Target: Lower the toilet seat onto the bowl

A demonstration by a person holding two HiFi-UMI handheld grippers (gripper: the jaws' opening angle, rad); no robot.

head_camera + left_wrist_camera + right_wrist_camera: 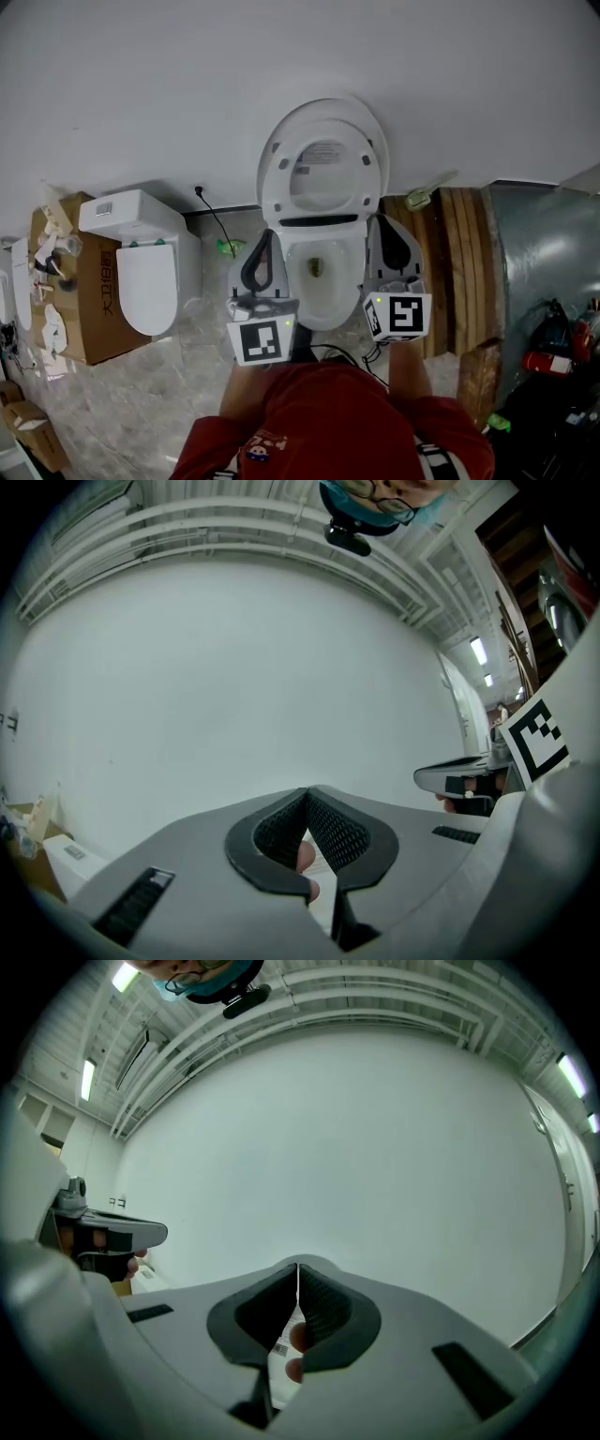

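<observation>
The toilet seat (278, 178) stands raised, leaning back toward the white wall (281, 56) above the open bowl (330, 302). The left gripper (307, 794) is held just beside the bowl's left rim and the right gripper (297, 1267) just beside its right rim, neither touching the seat. Both sets of jaws are closed tip to tip with nothing gripped between them.
</observation>
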